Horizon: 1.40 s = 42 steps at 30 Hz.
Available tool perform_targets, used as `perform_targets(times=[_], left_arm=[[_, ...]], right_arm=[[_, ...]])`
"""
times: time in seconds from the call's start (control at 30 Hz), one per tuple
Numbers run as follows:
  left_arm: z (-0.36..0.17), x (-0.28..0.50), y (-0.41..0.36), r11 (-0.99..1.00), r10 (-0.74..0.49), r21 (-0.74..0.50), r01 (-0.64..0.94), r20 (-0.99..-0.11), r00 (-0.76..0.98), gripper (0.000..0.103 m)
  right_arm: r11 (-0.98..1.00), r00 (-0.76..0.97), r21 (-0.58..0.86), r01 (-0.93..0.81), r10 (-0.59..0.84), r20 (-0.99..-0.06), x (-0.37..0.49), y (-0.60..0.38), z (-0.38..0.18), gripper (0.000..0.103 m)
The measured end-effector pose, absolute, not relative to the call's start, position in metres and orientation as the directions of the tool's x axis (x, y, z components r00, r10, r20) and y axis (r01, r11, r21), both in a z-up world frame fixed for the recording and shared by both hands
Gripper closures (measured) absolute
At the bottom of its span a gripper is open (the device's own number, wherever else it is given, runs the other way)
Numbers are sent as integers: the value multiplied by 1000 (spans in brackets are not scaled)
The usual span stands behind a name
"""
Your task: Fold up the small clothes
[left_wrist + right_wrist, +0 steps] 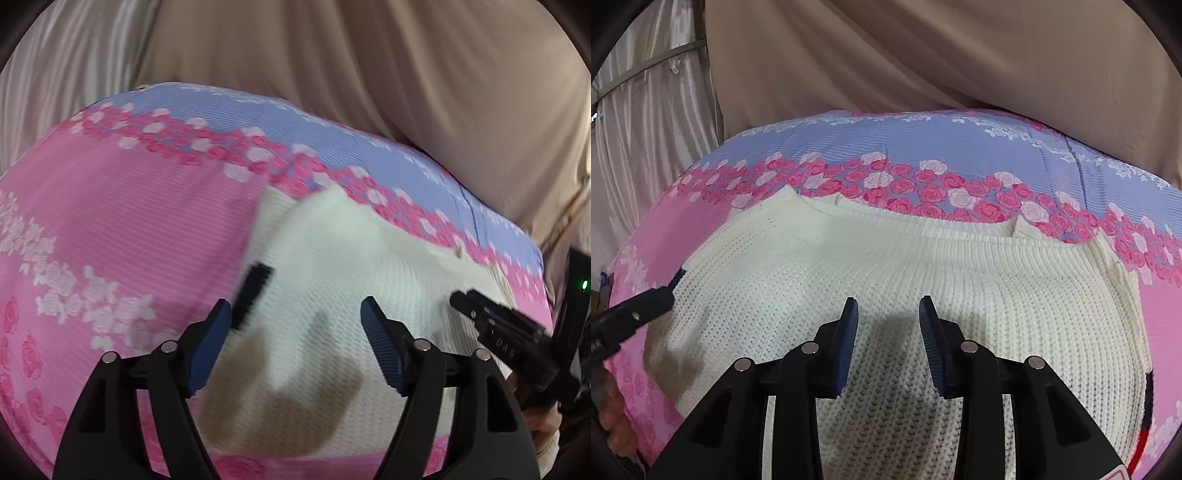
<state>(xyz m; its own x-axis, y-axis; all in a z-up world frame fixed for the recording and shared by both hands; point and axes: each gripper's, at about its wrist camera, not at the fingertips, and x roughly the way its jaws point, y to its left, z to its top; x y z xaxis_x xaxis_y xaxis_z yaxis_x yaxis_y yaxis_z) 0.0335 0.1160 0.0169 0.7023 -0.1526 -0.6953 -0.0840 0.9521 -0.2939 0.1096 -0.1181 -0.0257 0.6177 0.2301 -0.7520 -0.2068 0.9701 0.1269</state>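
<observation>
My left hand-held gripper [295,308] hangs over the cream knitted sweater [886,266] with its blue pads [380,350] spread wide and nothing between them. My right hand-held gripper [888,308] stands above the middle of the same sweater, its blue pads [849,332] at a narrower gap, also with nothing between them; only knit shows through the gap.

The sweater lies spread flat on a bed cover [960,147] printed in pink and lilac bands with rows of pink and white roses. Its ribbed neckline [960,240] lies toward the far side of the bed, just below the rose band. At the sweater's right lower edge I see dark and red stripes [1147,417].

From the left wrist view the picture is blurred; the right hand-held gripper's black body [509,328] comes in from the right, bearing pale letters that I cannot make out. A green light [584,284] glows beside it. Beige curtains [923,55] hang behind the bed.
</observation>
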Motion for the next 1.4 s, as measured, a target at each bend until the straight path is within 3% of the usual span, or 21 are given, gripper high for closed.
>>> perform_targets(times=[0.33, 0.47, 0.67, 0.77, 0.87, 0.9, 0.93, 0.97, 1.07, 1.13, 1.23, 1.4], left_arm=[[-23, 55, 141, 894, -222, -407, -185, -765, 605, 25], [-24, 59, 139, 896, -225, -406, -179, -763, 606, 22], [6, 73, 144, 902, -215, -409, -140, -705, 676, 22], [21, 101, 128, 908, -254, -412, -69, -675, 693, 21], [13, 137, 108, 933, -221, -352, -67, -711, 668, 22], [7, 149, 102, 938, -215, -339, -67, -726, 653, 30], [0, 158, 98, 944, -199, -321, -81, -746, 636, 38], [-3, 163, 95, 952, -171, -292, -92, -756, 632, 44], [-3, 165, 91, 975, -74, -194, -111, -748, 660, 58], [-7, 166, 94, 977, -62, -180, -113, -748, 661, 58], [-11, 168, 91, 984, -25, -137, -117, -746, 666, 57], [-8, 165, 88, 986, -8, -115, -117, -744, 668, 54]], right_arm=[[954, 595, 216, -206, 298, -747, 113, -129, -28, 64], [977, 667, 178, -119, 212, -714, 108, -162, -12, 64], [973, 684, 146, 180, -17, -729, 128, -274, -13, 59], [966, 650, 161, 202, -9, -760, 148, -298, -25, 55], [960, 611, 199, 197, 39, -791, 161, -304, -44, 55], [961, 614, 198, 193, 40, -789, 162, -299, -48, 57], [966, 624, 188, 178, 37, -780, 163, -296, -47, 82], [968, 632, 198, 152, 58, -773, 162, -293, -44, 96], [963, 720, 234, 136, 66, -691, 148, -296, -18, 95], [959, 744, 231, 163, 34, -667, 146, -305, -11, 95], [957, 620, 205, 204, 36, -783, 175, -314, -50, 96], [967, 642, 142, 213, -29, -766, 165, -297, -32, 88]])
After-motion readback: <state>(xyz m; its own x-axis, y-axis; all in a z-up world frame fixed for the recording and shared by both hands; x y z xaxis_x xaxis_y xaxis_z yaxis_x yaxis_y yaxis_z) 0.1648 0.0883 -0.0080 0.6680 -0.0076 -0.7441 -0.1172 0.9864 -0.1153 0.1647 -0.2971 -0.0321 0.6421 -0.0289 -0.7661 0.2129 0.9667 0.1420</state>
